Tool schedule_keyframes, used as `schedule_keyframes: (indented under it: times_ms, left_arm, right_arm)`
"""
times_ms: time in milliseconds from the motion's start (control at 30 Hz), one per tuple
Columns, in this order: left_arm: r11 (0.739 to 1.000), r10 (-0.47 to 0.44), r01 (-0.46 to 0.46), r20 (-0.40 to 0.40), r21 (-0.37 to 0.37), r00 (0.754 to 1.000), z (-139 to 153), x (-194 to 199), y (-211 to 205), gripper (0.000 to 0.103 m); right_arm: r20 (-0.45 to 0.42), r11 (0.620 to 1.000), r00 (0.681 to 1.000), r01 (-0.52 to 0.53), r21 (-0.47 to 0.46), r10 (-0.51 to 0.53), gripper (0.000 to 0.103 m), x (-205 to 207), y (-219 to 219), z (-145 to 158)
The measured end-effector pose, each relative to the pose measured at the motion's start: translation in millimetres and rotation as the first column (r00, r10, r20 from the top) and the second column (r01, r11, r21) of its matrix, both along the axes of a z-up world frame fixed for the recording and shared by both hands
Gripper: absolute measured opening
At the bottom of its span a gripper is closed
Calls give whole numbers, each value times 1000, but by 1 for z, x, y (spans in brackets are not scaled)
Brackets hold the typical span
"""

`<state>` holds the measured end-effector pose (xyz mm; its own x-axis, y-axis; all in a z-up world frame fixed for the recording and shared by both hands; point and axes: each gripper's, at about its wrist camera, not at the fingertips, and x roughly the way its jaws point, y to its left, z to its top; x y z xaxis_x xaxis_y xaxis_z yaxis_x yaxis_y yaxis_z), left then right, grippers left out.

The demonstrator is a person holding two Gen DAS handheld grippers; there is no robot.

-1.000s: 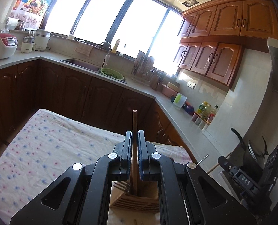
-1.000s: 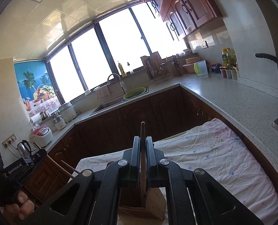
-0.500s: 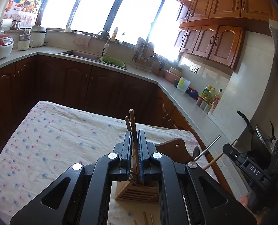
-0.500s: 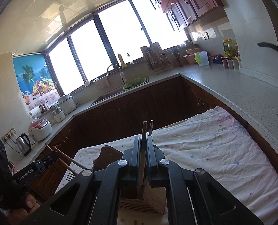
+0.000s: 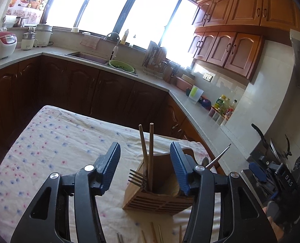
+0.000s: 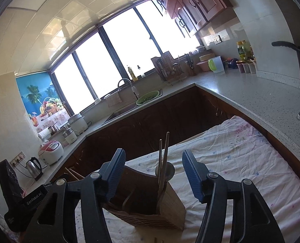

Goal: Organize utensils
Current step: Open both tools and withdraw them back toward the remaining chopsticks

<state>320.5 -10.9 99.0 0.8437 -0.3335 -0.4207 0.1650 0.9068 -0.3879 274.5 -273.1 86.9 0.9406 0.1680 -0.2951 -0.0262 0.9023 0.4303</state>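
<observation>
A wooden slatted utensil holder (image 5: 160,198) stands on the cloth-covered table and also shows in the right wrist view (image 6: 150,208). Two wooden chopsticks (image 5: 148,151) stand upright in it, beside a fork (image 5: 136,179); the chopsticks also show in the right wrist view (image 6: 163,158), with a spoon (image 6: 165,171) behind. My left gripper (image 5: 145,166) is open and empty above the holder. My right gripper (image 6: 154,172) is open and empty above it too. The right gripper's body (image 5: 279,182) shows at the right of the left wrist view, with a metal utensil handle (image 5: 218,155) sticking up beside it.
Several loose chopsticks (image 5: 156,232) lie on the floral cloth (image 5: 54,141) in front of the holder. The kitchen counter (image 6: 251,95) runs along the back and right with a sink, a green colander (image 5: 120,65), bottles and a rice cooker (image 5: 1,44).
Both grippers were shut on a chopstick each; both have opened, and the two chopsticks now stand in the holder. Both cameras have tilted down toward the holder.
</observation>
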Motion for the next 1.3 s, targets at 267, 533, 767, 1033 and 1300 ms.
schedule_keyframes:
  times_ms: [267,533,767,1033,1300]
  left_arm:
    - [999,35,-35,-30,-8,999,-9,-40,17,77]
    - [999,40,-37,-101,36,994,-37,-79,25,78]
    - [997,36,-21,-194,79,980,-75,-109,25,78]
    - [993,42,-8,-280,121,959,-111,-127,24,78]
    - [990,50,-3,-334,140,941,-128,-130,22,78]
  right_arm:
    - [36,999,999,0,36,-1,95,-43,-3,-1]
    - [-52,999,998,29,25,-27,95,-86,-5,-39]
    - [-154,1000,988,27,15,-24,95,-115,-4,-73]
    - [-223,1000,975,20,0,-19,95,-137,-2,-99]
    - [-277,1000,961,2,-19,-7,95,-141,3,-116]
